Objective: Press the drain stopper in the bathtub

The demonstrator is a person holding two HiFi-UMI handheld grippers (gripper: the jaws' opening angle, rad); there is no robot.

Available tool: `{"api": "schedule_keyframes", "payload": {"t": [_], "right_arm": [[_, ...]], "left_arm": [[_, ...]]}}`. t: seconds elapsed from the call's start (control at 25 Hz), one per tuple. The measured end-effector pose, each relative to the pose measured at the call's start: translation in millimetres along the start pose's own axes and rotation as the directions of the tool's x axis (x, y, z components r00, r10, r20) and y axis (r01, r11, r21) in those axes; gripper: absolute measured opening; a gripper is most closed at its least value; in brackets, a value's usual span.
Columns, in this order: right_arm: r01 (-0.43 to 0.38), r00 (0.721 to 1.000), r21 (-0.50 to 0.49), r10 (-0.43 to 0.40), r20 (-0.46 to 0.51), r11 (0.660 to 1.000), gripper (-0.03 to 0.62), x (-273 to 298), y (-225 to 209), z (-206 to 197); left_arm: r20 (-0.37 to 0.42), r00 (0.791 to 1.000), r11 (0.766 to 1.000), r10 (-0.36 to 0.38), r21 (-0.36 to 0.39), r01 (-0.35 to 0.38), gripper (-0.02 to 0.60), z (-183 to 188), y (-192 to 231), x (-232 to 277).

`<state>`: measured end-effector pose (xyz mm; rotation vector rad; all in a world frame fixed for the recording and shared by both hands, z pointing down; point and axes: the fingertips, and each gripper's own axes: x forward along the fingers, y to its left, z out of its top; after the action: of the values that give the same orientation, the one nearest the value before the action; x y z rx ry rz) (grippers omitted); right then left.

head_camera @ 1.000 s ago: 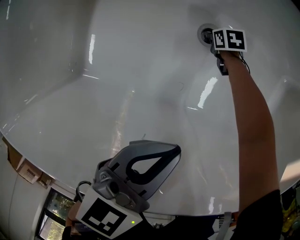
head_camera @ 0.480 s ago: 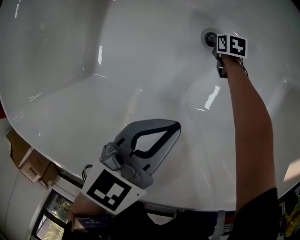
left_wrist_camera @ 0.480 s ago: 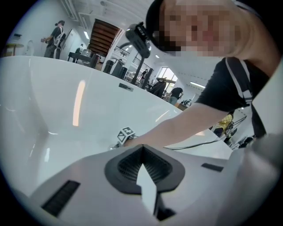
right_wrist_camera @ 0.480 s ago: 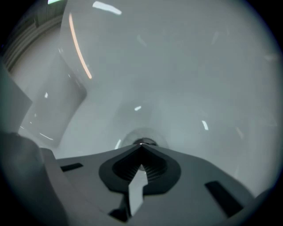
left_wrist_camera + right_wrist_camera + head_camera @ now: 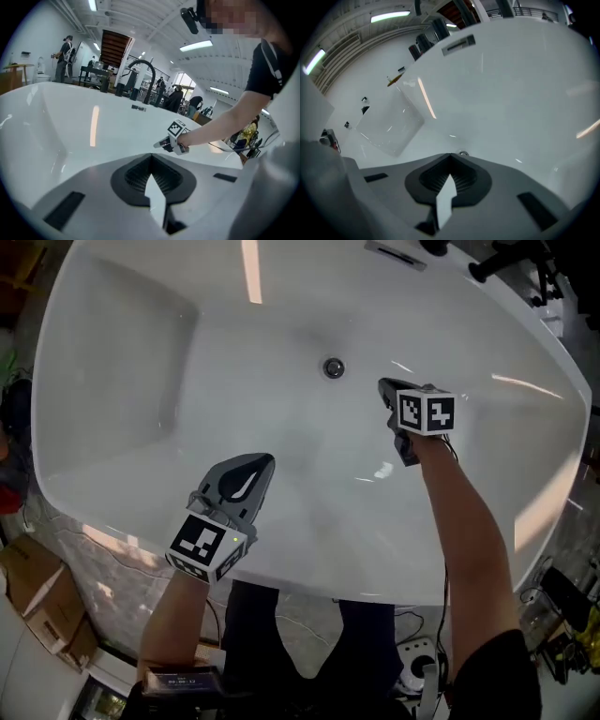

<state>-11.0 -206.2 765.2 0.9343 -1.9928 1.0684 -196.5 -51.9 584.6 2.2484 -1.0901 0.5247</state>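
Down in the floor of the glossy white bathtub (image 5: 141, 362) sits the small round metal drain stopper (image 5: 334, 367), toward the far wall. The grey right tool (image 5: 385, 386), with its black-and-white marker cube, is held inside the tub near the stopper and to its right, apart from it. Its jaws are closed tip to tip with nothing between them. In the right gripper view the stopper (image 5: 462, 153) shows just past the joined tips of the right tool (image 5: 450, 157). A flat rectangular overflow plate (image 5: 458, 44) shows high on the tub wall beyond.

The grey left tool (image 5: 264, 461) is held over the near side of the tub, well apart from the stopper. Its jaws are also pressed together and empty. In the left gripper view the left tool (image 5: 151, 158) points across the white basin toward the right tool (image 5: 157, 145), which is held on a bare outstretched arm. Brown cardboard boxes (image 5: 33, 592) lie on the floor outside the tub, at the person's left.
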Motion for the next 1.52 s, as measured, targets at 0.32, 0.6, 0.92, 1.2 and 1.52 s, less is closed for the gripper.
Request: {"api": "schedule_keyframes", "payload": {"t": [0.32, 0.6, 0.92, 1.2, 1.52], "right_arm": [[-0.079, 0.985, 0.009, 0.077, 0.154, 0.997, 0.015, -127, 54, 26], [-0.128, 0.957, -0.061, 0.140, 0.253, 0.990, 0.015, -249, 105, 43], [-0.142, 0.887, -0.065, 0.156, 0.434, 0.988, 0.015, -367, 148, 65], [-0.181, 0.771, -0.072, 0.187, 0.608, 0.981, 0.015, -448, 186, 81], [-0.178, 0.702, -0.104, 0.201, 0.683, 0.978, 0.015, -498, 222, 75]], "left_arm": [[0.082, 0.995, 0.998, -0.052, -0.035, 0.055, 0.008, 73, -38, -34], [0.114, 0.989, 0.993, -0.098, -0.055, 0.105, 0.008, 122, -83, -64], [0.176, 0.974, 0.989, -0.142, -0.005, 0.145, 0.008, 193, -123, -102], [0.202, 0.965, 0.986, -0.165, 0.048, 0.159, 0.008, 226, -154, -130], [0.235, 0.949, 0.976, -0.210, 0.097, 0.193, 0.008, 245, -185, -157]]}}
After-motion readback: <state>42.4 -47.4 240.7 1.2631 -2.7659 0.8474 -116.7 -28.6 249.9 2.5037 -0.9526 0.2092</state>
